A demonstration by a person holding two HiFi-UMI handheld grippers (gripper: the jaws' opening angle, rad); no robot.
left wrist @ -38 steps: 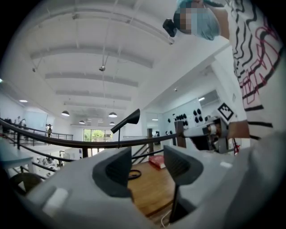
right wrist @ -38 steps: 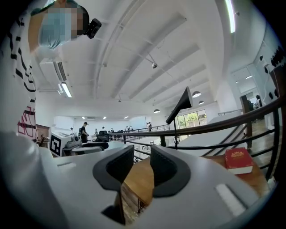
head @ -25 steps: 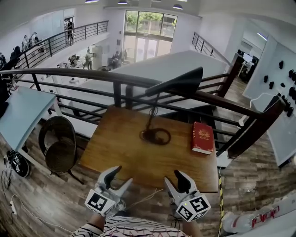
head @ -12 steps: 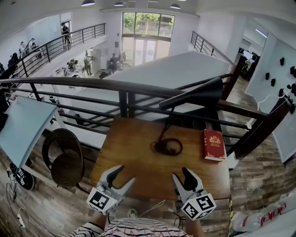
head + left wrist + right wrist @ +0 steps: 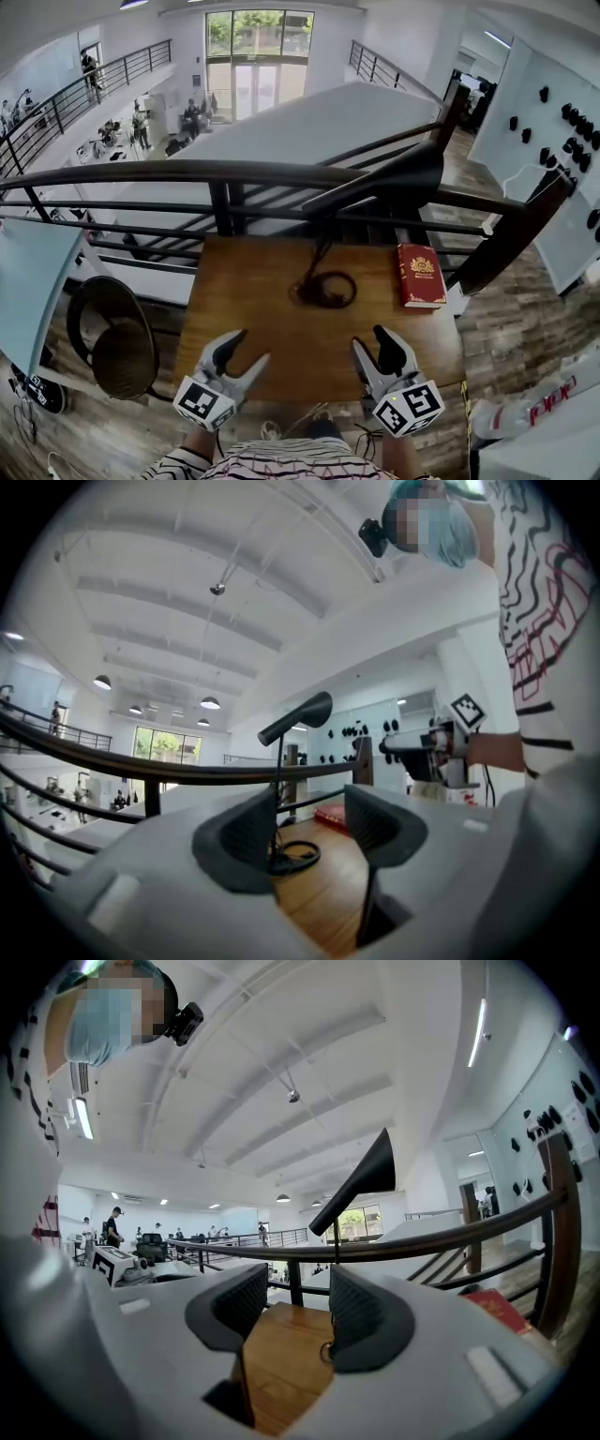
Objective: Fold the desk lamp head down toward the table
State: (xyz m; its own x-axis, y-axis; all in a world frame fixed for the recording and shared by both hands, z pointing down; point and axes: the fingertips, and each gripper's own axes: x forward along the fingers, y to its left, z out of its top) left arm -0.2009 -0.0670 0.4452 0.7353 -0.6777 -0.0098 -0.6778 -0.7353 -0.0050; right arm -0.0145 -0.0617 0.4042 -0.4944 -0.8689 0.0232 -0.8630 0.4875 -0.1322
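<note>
Both tools are empty. The left tool has its jaws apart with nothing between them; in the left gripper view only the lamp base shows through the gap, far off. The right tool is the same, jaws parted over bare bench. I hold both level, side by side at the near edge and aimed at the desk lamp, which reads to me as lining up for the approach. Open jaws leave either one free to take the grab. The lamp sits toward the far edge, near the railing, with a ring base, some cord looped at it and a thin upright stem. The lamp head is raised, slanting up to the right, well apart from both tools, so I judge the fold not started. A red book lies flat just right of the base, not touching it. My plan: one tool steadies the stem or base and the other presses the head down, since that base looks light enough to tip or slide. I can't make out where the hinge is. The head leans toward the book side, so I'd watch clearance there.
</note>
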